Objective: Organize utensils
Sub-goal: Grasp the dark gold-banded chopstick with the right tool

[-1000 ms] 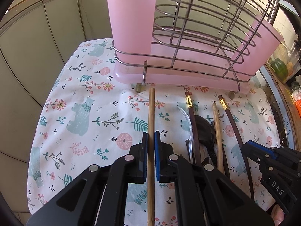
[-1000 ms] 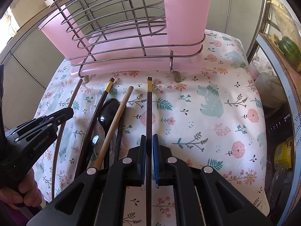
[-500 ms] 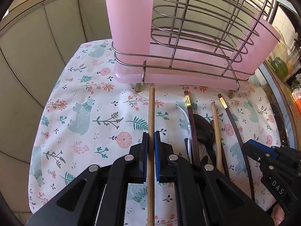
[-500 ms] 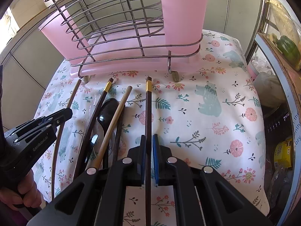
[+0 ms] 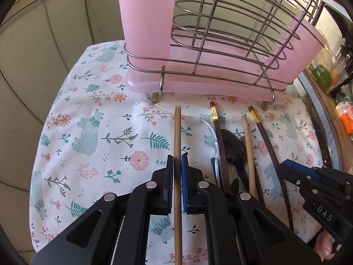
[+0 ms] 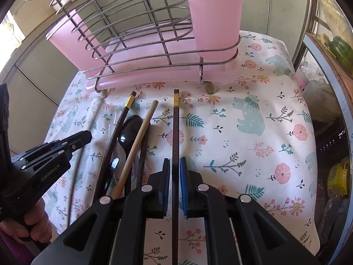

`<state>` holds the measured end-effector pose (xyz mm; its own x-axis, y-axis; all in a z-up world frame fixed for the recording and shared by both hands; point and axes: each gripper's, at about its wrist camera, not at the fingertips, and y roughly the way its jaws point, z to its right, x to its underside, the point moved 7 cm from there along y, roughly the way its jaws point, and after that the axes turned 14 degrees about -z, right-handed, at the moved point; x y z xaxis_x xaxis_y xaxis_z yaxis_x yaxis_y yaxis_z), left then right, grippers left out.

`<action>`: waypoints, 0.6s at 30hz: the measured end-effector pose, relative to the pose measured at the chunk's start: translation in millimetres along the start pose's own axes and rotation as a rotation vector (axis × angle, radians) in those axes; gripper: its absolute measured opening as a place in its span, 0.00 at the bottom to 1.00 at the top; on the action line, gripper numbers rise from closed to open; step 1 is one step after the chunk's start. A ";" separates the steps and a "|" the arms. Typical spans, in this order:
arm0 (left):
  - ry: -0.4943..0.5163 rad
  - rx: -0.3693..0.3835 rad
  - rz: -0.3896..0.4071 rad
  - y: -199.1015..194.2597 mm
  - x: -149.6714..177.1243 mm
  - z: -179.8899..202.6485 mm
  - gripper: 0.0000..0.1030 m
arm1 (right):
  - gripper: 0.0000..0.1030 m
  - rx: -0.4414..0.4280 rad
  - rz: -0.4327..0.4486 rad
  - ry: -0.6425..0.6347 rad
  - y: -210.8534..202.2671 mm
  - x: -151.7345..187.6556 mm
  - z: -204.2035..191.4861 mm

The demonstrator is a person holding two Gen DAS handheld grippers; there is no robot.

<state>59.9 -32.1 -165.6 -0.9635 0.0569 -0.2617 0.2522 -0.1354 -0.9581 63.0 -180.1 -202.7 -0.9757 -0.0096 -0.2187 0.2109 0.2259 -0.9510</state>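
- Grey-green wall panels (image 5: 33, 70) are enclosing the counter's far and left sides.
- Floral bear-print cloth (image 6: 253, 145) is covering the counter.
- Bright daylight is falling across it.

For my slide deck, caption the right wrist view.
Right gripper shut on dark chopstick before pink utensil rack.

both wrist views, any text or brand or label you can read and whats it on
"GenRobot.AI": white print on the side of the left gripper.
"DAS": white letters on the body of the right gripper; anything before the dash is not in view.
Yellow packet at the right edge: print too blurred to read.
Gold bands on the dark chopsticks: a mark, not legible.
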 end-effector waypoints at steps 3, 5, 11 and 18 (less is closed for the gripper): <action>0.010 0.028 -0.009 -2.7 -3.7 -4.0 0.14 | 0.09 -0.077 -0.005 0.027 -6.0 -4.9 7.5; 0.013 0.041 -0.014 -3.8 -6.7 -6.6 0.18 | 0.10 -0.116 -0.007 0.037 -9.3 -9.3 11.5; 0.042 0.038 -0.040 0.1 -18.5 -4.2 0.18 | 0.10 -0.122 -0.026 -0.004 -9.5 -25.0 5.7; 0.055 0.007 -0.103 16.5 -26.2 -1.7 0.18 | 0.10 -0.066 -0.093 -0.029 15.0 -46.3 0.9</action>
<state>89.4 -34.2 -174.8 -0.9779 0.1249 -0.1676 0.1509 -0.1331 -0.9795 111.4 -177.1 -207.1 -0.9886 -0.0614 -0.1373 0.1144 0.2862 -0.9513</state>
